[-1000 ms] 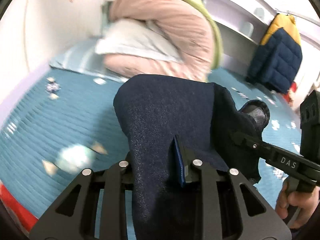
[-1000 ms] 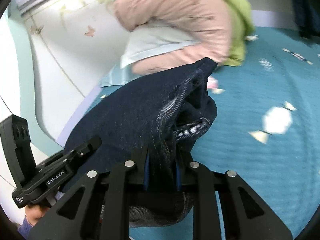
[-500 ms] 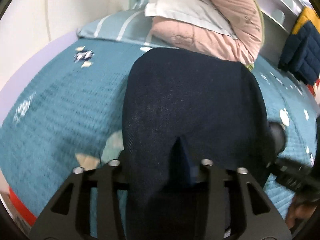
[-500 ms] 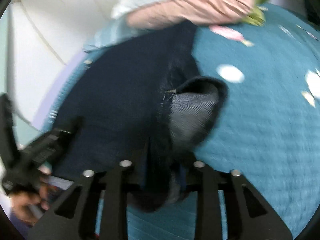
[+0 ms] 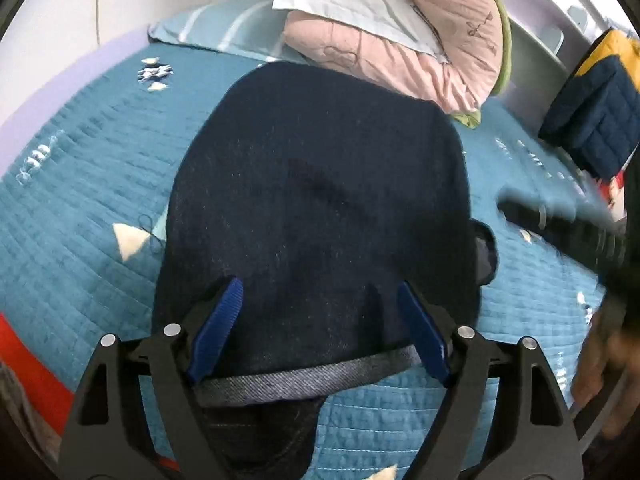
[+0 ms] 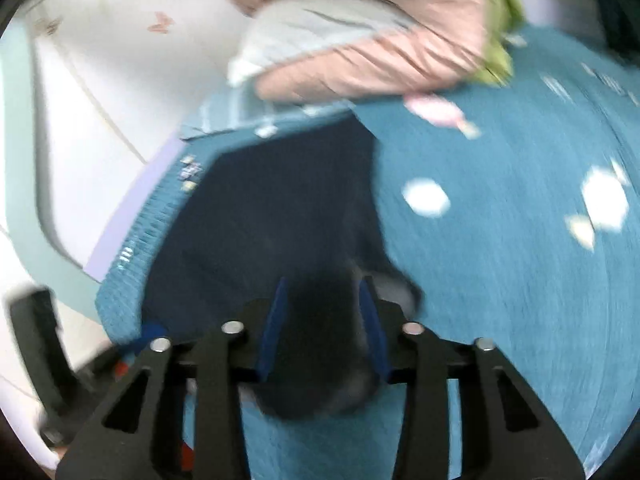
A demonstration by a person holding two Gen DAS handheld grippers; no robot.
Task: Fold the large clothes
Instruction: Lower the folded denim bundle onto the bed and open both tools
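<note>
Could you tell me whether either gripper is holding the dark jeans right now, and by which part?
Neither holds them: the left gripper and right gripper are both open over the jeans lying on the bed.

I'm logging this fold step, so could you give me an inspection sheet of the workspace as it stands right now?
Surface: teal quilted bedspread with white candy prints, bed against a white wall.
Job's things: dark navy denim garment lying folded on the bedspread, grey inner waistband facing the camera.
Clutter: pink padded quilt with a white pillow piled at the head; navy and yellow puffer jacket at the far side.
Grippers: left claw open, blue pads either side of the denim; right claw open over the garment's edge, view blurred.
Cables: nothing seen.
Surroundings: white wall with butterfly stickers.
</note>
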